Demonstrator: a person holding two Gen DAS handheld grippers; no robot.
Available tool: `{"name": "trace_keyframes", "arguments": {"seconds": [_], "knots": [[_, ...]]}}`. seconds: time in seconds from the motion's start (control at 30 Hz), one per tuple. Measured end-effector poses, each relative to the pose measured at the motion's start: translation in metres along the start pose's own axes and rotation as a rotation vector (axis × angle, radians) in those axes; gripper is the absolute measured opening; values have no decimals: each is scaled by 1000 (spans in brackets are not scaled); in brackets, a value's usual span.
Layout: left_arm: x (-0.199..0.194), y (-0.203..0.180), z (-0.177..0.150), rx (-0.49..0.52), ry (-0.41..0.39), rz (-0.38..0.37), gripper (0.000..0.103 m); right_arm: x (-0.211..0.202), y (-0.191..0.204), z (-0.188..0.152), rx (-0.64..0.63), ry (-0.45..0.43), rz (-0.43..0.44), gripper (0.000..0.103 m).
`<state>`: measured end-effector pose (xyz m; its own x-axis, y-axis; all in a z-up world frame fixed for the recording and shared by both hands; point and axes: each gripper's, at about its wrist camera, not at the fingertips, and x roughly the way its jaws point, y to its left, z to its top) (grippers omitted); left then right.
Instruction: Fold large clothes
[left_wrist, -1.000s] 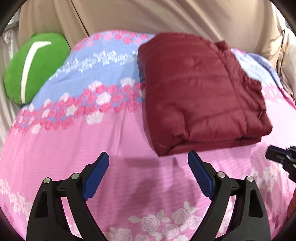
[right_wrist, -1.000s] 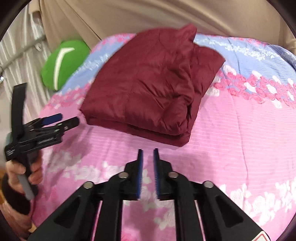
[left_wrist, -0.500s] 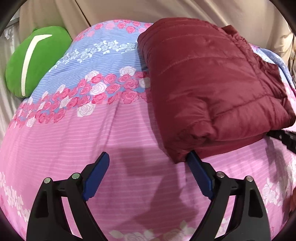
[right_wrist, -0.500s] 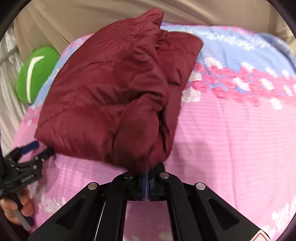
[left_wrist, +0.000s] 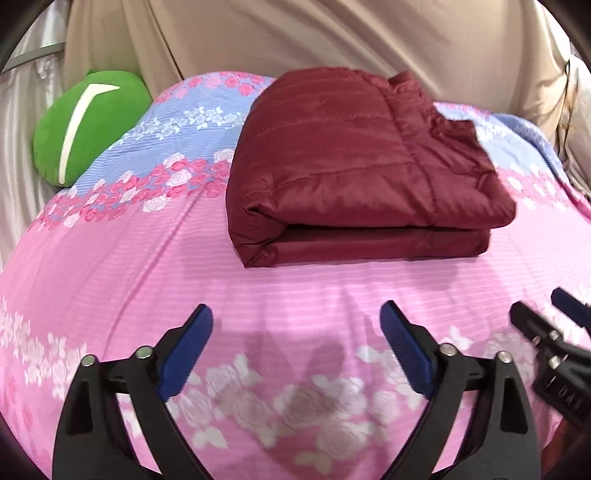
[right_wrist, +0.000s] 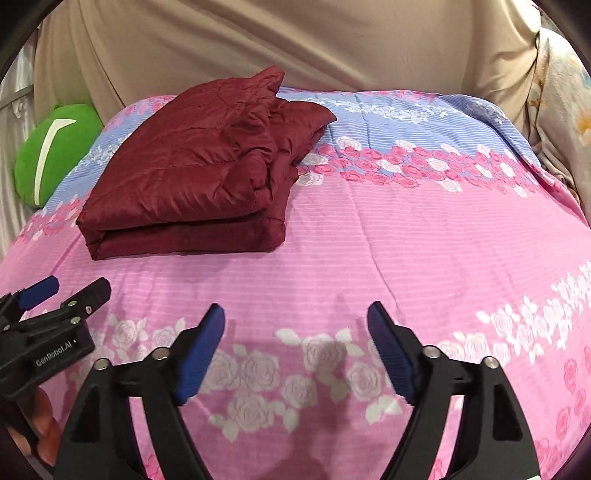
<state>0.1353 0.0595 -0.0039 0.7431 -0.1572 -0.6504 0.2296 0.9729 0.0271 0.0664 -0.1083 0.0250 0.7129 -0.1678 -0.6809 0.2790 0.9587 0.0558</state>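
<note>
A maroon quilted jacket (left_wrist: 351, 173) (right_wrist: 199, 173) lies folded in a thick rectangle on the pink floral bedspread (left_wrist: 147, 258) (right_wrist: 406, 240), its folded edge facing me. My left gripper (left_wrist: 295, 314) hovers over the bedspread short of that edge, jaws opening wide, nothing between them. It also shows at the left of the right wrist view (right_wrist: 74, 288). My right gripper (right_wrist: 295, 310) hovers to the right of the jacket, jaws opening with only bedspread between them. Its tips enter the left wrist view at the right edge (left_wrist: 539, 306). Neither gripper touches the jacket.
A green cushion (left_wrist: 85, 125) (right_wrist: 51, 155) leans at the bed's far left corner. A beige drape (left_wrist: 332, 37) hangs behind the bed, and a pale patterned cloth (right_wrist: 561, 110) stands at the far right. A hand (right_wrist: 37, 424) holds the left gripper's handle.
Both grippers pushed up to the jacket's near edge, then drew back from it. The right gripper, shut before, now stands open. The jacket has settled squarer on the bed.
</note>
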Motion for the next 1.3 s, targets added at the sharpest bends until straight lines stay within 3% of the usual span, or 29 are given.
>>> {"name": "trace_keyframes", "arguments": {"seconds": [0.23,0.57,1.3], "knots": [[-13,-10,-11,-33,-14,23,95,-11,9,-7,-28,-39,-20,86],[-23,-17,-17,-40,-41,76,95,-17,9,-14,-19,-40,-18,86],[-23,-20,-19,-38,-33,119,95,-19,16,-17,-31,-45,-52,86]]}}
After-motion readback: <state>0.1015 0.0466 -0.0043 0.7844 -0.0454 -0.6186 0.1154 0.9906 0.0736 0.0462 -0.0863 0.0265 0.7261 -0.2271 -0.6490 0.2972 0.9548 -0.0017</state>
